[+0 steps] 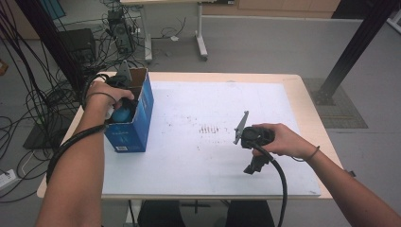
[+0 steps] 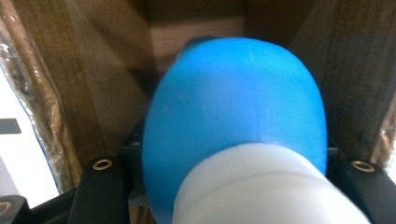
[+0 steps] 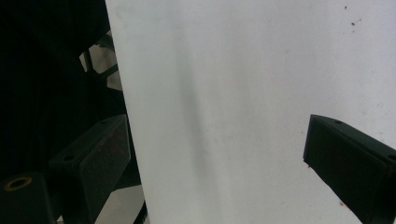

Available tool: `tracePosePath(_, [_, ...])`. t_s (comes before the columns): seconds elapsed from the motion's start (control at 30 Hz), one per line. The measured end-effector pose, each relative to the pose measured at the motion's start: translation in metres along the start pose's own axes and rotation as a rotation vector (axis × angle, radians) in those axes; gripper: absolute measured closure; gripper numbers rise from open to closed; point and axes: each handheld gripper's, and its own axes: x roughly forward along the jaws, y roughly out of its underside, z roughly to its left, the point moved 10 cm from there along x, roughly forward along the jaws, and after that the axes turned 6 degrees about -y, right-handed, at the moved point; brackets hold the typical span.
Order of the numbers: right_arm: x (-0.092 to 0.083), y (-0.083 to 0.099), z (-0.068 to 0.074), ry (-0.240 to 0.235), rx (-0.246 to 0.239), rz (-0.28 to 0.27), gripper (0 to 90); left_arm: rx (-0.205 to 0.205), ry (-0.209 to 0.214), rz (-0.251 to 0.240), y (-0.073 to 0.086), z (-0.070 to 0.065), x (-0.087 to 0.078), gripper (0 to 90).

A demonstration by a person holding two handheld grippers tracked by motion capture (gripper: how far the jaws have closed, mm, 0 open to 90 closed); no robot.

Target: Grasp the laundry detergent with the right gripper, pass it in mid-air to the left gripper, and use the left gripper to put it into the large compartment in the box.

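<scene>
Left tongs clamped on blue bottle, white cap toward camera, body pointing down into blue box. Right tongs wide, empty, well apart over table.

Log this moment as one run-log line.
left gripper: shut on blue bottle, inside blue box | right gripper: open, nothing held, over white mat | phase: bottle going into box

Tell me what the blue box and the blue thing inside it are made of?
The box looks like cardboard: brown raw inside walls, printed matte blue outside. The bottle seems smooth plastic, slightly glossy, with a faint moulding seam and a ribbed white cap.
</scene>
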Motion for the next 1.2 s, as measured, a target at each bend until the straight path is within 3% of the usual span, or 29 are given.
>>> tracePosePath(1.2, [-0.0003,-0.0015,0.0,0.006,-0.004,0.005,7.2,-0.003,0.003,0.001,0.0011,-0.0004,0.0002,37.8])
